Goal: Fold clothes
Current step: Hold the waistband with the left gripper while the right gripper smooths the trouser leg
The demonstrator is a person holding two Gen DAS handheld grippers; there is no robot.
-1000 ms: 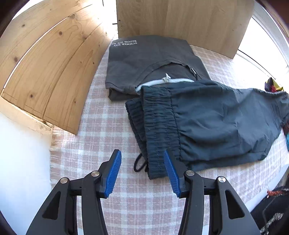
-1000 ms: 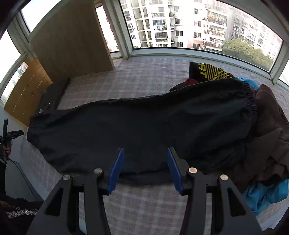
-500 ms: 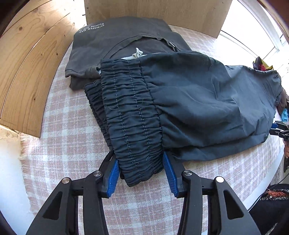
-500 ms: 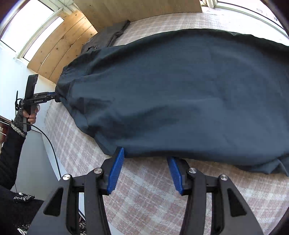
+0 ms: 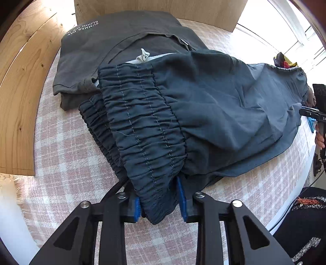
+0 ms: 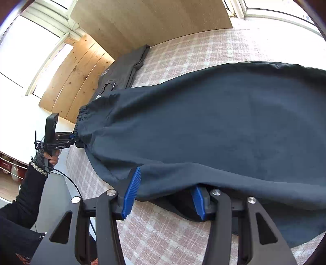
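Dark blue trousers lie stretched across the pink checked table cloth. Their gathered waistband overlaps a folded dark grey T-shirt. My left gripper is shut on the near corner of the waistband, and the right wrist view shows that left gripper clamped there too. At the other end, my right gripper stands open with the trousers' lower edge draped between and over its blue pads. The right gripper appears at the far right edge of the left wrist view.
Wooden boards stand along the left of the table and a pale board at the back. A small heap of coloured clothes lies beyond the trousers. A person's dark sleeve and a cable hang off the table's near edge.
My left gripper slid forward over the waistband and closed on it. The right gripper swung down and forward, so the trousers' edge now lies between its open fingers.
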